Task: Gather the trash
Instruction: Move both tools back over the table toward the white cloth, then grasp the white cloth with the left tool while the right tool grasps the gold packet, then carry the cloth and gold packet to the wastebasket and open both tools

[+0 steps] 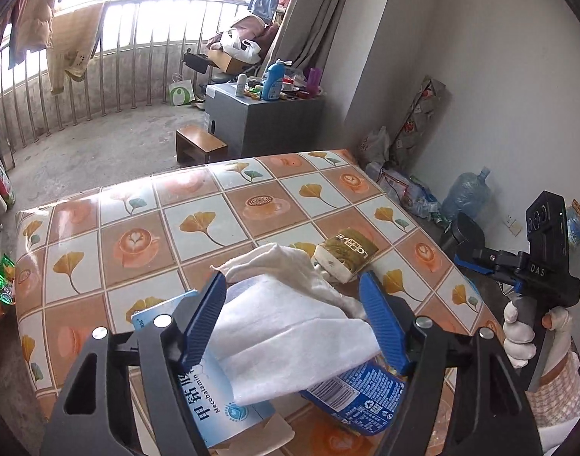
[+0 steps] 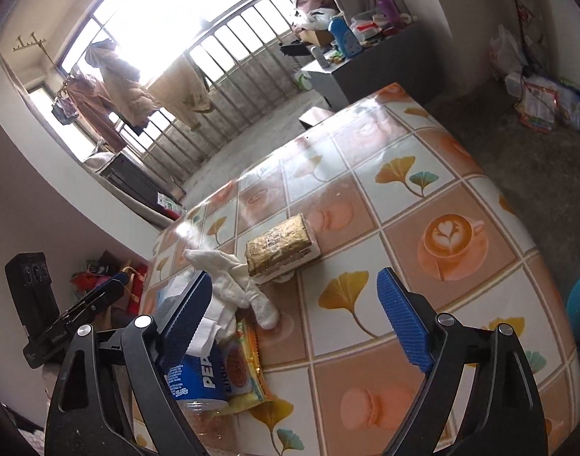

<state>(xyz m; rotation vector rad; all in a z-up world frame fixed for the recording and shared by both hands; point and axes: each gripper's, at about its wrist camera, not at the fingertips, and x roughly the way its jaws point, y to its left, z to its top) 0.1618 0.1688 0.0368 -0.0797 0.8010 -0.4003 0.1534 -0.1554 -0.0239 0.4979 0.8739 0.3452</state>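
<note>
Trash litters the surface [image 1: 145, 205]: the left claw [image 1: 293, 319] stands apart around a white tissue [image 1: 290, 342], pads not visibly pressing. Right claw [image 2: 301, 323] gapes wide over bare cloth, holding nothing.

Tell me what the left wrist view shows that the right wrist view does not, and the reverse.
Only the left wrist view: the blue-and-white medicine box and the gloved hand holding the right hand-held gripper.

Only the right wrist view: the yellow snack packet beside the Pepsi bottle, and empty tablecloth between the right hand-held gripper's open jaws.

Both: the white tissue, the cream glove and the gold packet.
</note>
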